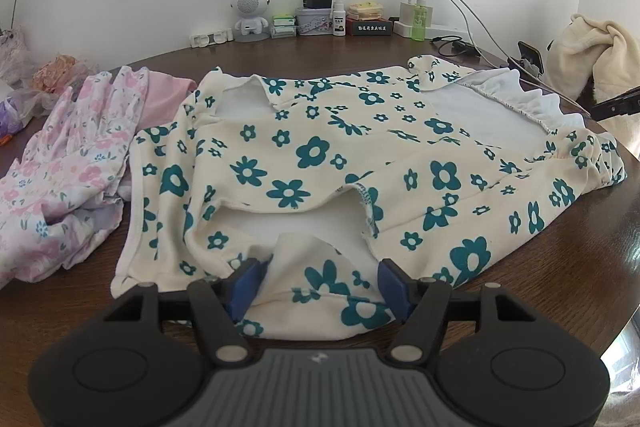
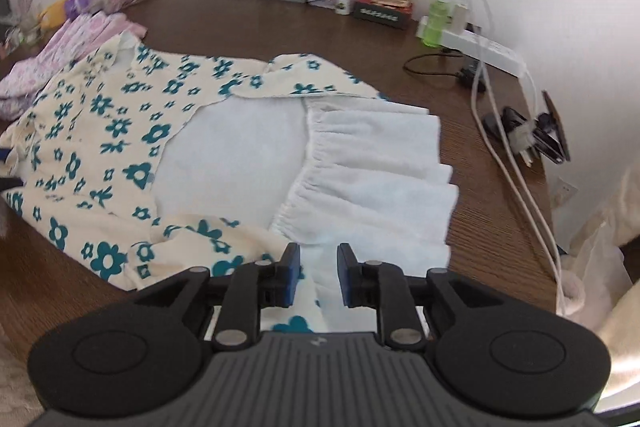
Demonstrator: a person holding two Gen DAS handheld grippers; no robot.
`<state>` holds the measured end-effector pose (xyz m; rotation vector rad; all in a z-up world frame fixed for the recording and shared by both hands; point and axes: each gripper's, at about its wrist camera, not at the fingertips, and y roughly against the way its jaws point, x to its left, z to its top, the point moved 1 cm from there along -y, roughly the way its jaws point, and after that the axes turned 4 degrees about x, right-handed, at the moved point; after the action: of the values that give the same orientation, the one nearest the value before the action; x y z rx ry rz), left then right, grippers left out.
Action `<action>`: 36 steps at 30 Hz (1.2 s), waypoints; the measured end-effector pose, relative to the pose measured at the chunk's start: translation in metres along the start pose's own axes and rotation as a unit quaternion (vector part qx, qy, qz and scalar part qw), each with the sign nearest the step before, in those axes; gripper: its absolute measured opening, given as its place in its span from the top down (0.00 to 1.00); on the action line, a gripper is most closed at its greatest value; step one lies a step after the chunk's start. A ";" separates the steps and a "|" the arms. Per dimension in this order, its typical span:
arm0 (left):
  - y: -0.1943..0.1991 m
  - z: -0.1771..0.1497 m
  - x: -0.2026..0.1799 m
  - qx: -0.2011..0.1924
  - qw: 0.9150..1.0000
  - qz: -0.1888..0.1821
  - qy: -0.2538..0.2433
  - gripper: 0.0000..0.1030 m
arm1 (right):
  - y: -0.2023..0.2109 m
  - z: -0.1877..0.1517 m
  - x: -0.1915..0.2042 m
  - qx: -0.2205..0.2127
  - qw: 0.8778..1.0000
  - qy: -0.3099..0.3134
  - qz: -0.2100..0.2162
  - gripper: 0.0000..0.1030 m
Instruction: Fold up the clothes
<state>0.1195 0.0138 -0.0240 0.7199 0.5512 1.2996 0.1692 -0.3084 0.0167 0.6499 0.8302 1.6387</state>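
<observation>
A cream garment with teal flowers [image 1: 320,155] lies spread on the brown wooden table [image 1: 320,53], its white inside showing in places. My left gripper [image 1: 323,285] stands open at the garment's near edge; a loose fold of the cloth lies between its blue pads [image 1: 250,285]. In the right wrist view the same garment [image 2: 120,131] shows its white lining and a ruffled white hem [image 2: 372,179]. My right gripper [image 2: 319,275] hovers over the near part of that hem, its jaws a little apart, with cloth seen below the gap and nothing pinched.
A pink floral garment [image 1: 60,167] lies at the left. Along the wall stand a white robot-shaped speaker [image 1: 250,15], small boxes, a green bottle [image 1: 419,19] and a power strip [image 2: 492,51] with cables. A phone clip [image 2: 548,135] and a cream blanket [image 1: 592,55] sit at the right edge.
</observation>
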 end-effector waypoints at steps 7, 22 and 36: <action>-0.001 0.000 0.002 -0.001 1.000 0.001 0.004 0.36 | 0.017 -0.011 0.063 -0.064 0.993 0.033 0.091 0.81; 0.000 -0.004 0.006 -0.006 1.000 -0.005 0.001 0.36 | -0.004 -0.062 -0.007 -0.045 0.996 -0.061 0.043 0.93; 0.068 -0.013 0.040 -0.094 0.984 -0.006 0.151 0.16 | 0.049 -0.066 0.058 -0.114 0.987 -0.098 0.051 0.35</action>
<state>0.0728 0.0628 0.0186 0.3637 0.6630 1.4378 0.0767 -0.2694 0.0157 0.6877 0.4653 1.7001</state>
